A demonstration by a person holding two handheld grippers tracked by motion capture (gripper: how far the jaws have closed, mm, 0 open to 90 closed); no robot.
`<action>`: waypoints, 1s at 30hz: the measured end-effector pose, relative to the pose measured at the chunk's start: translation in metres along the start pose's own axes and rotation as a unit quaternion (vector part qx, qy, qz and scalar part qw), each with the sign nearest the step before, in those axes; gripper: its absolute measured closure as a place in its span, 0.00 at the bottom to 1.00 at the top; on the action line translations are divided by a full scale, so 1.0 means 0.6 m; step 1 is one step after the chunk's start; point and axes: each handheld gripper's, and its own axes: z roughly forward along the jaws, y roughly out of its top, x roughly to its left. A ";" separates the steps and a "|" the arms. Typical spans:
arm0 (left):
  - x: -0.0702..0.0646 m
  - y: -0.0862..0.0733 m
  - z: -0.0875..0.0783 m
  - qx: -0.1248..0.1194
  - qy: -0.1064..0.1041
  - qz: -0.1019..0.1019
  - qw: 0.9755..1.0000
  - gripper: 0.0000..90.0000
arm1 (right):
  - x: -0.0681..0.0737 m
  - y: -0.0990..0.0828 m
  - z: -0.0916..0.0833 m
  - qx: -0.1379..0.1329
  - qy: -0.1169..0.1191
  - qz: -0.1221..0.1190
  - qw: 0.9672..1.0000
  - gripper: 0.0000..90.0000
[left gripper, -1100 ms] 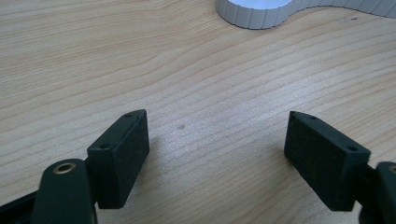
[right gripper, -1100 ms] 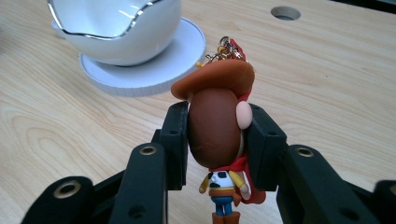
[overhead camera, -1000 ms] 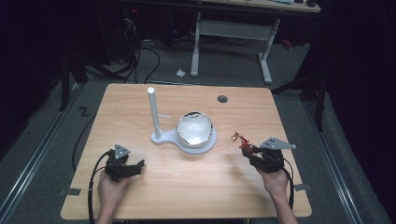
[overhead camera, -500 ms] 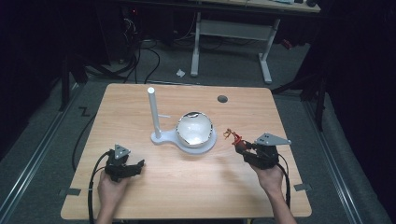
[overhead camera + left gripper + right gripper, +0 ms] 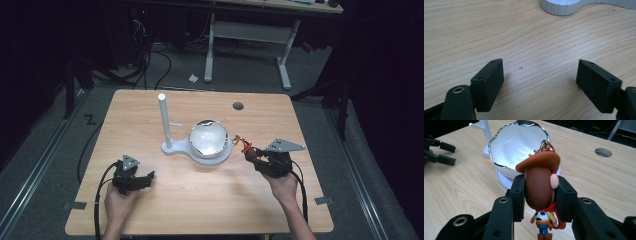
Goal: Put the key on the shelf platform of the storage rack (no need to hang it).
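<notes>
Since the earlier frame, right gripper (image 5: 251, 154) creeps left toward the bowl (image 5: 208, 138) mid-frame in the high view, jaws clamped on the head of a cowboy keychain figure (image 5: 540, 187). Left gripper (image 5: 142, 179) sits lower left, jaws wide open on nothing. My worry: the figure's body and chain (image 5: 544, 146) hang loose, so they could snag the wavy rim, or that round head might slip out.

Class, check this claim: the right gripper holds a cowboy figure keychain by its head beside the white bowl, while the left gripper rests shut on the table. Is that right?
Not quite. The left gripper is open: the left gripper view shows its jaws wide apart over bare table. The right gripper does clamp the cowboy figure keychain by its head beside the white bowl.
</notes>
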 end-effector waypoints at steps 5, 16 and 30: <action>0.000 0.000 0.000 0.000 0.000 0.000 1.000 0.25 | 0.006 0.010 0.004 -0.001 0.007 -0.006 1.000 0.72; 0.000 0.000 0.000 0.000 0.000 0.000 1.000 0.25 | 0.020 0.033 0.022 -0.003 0.026 -0.019 0.999 0.72; 0.000 0.000 0.000 0.000 0.000 0.000 1.000 0.25 | 0.031 0.061 0.048 0.001 0.050 -0.024 0.998 0.72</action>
